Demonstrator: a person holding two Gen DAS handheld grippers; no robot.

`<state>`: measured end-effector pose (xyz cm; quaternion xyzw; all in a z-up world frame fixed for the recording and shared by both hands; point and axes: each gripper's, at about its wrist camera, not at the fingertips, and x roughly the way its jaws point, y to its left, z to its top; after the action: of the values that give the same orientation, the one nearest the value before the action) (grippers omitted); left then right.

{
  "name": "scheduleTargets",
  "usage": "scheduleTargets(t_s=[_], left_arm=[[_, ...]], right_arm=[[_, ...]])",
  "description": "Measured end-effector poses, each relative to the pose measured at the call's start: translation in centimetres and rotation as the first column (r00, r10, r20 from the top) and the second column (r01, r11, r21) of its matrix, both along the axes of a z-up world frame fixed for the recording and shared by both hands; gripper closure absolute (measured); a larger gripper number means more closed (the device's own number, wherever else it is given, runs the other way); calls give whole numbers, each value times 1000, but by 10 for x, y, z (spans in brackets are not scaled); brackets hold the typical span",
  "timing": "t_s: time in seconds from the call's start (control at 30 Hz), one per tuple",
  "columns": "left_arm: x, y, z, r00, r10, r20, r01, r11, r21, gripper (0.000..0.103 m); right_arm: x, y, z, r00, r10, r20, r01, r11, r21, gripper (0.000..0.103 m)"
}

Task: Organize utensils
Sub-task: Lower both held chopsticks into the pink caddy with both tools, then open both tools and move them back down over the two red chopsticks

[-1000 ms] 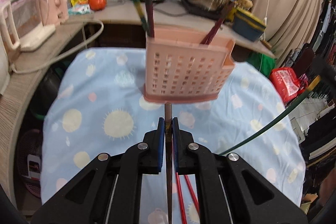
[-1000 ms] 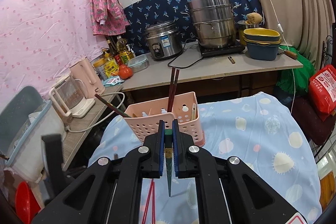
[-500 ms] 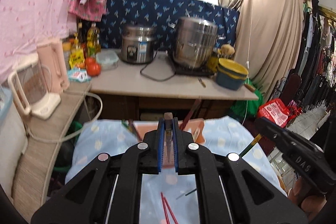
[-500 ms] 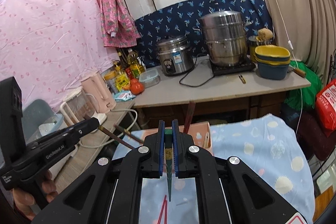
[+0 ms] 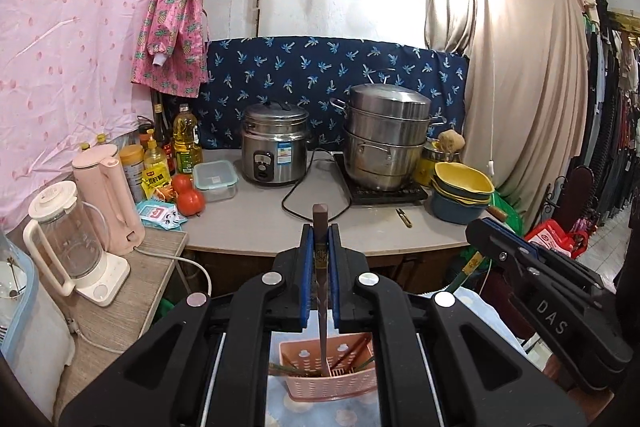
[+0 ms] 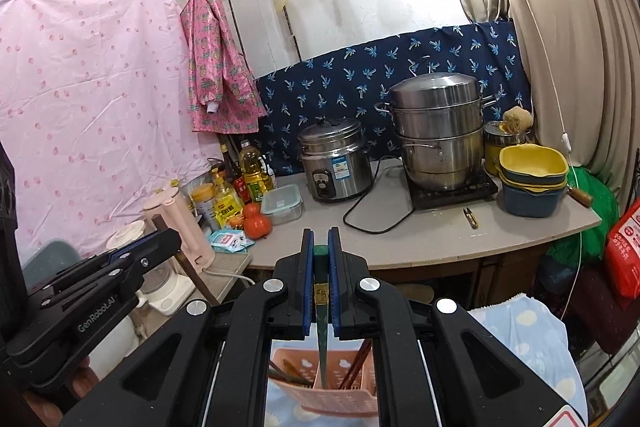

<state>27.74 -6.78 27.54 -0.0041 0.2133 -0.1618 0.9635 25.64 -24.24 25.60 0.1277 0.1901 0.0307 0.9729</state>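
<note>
My left gripper (image 5: 320, 239) is shut on a dark brown chopstick (image 5: 321, 291) held upright, its tip down over the pink utensil basket (image 5: 328, 385), which holds several chopsticks. My right gripper (image 6: 321, 247) is shut on a green chopstick (image 6: 321, 307), also upright, its tip pointing down into the same basket (image 6: 320, 393). Both grippers hover side by side above the basket. The right gripper shows in the left wrist view (image 5: 532, 267); the left gripper shows in the right wrist view (image 6: 100, 275).
The basket stands on a blue patterned cloth (image 6: 532, 339). Behind is a counter (image 5: 256, 223) with a rice cooker (image 5: 274, 155), a steamer pot (image 5: 386, 137), stacked bowls (image 5: 460, 195), tomatoes, bottles and a cable. A blender (image 5: 72, 239) and pink kettle (image 5: 108, 199) stand at left.
Both grippers have risen and tilted up from looking down at the basket to looking level at the counter. Each chopstick now hangs upright over the basket, which dropped low in both views.
</note>
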Motion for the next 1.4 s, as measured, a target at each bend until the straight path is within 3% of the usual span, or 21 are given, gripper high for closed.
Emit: scheduleTargets(t_s=[0.33, 0.4, 0.43, 0.47, 0.87, 1.4], left_arm=[[30, 4, -48, 998, 21, -67, -20, 1000, 16, 95], [32, 4, -56, 997, 56, -60, -54, 998, 35, 75], [32, 5, -58, 996, 68, -59, -65, 997, 41, 51], [31, 6, -61, 995, 87, -55, -85, 996, 40, 44], [5, 16, -80, 992, 82, -92, -76, 995, 67, 43], [-84, 30, -123, 983, 51, -175, -38, 996, 78, 43]], right_arm=[[38, 7, -50, 995, 21, -98, -21, 1000, 2, 96], [36, 9, -58, 994, 13, -105, -14, 1000, -15, 84], [35, 10, -60, 994, 13, -105, -15, 1000, -19, 75], [32, 10, -62, 995, 10, -102, -13, 1000, -21, 72], [-3, 13, -75, 991, 20, -132, -24, 999, -27, 66], [-110, 19, -112, 976, 13, -216, -18, 1000, -24, 66]])
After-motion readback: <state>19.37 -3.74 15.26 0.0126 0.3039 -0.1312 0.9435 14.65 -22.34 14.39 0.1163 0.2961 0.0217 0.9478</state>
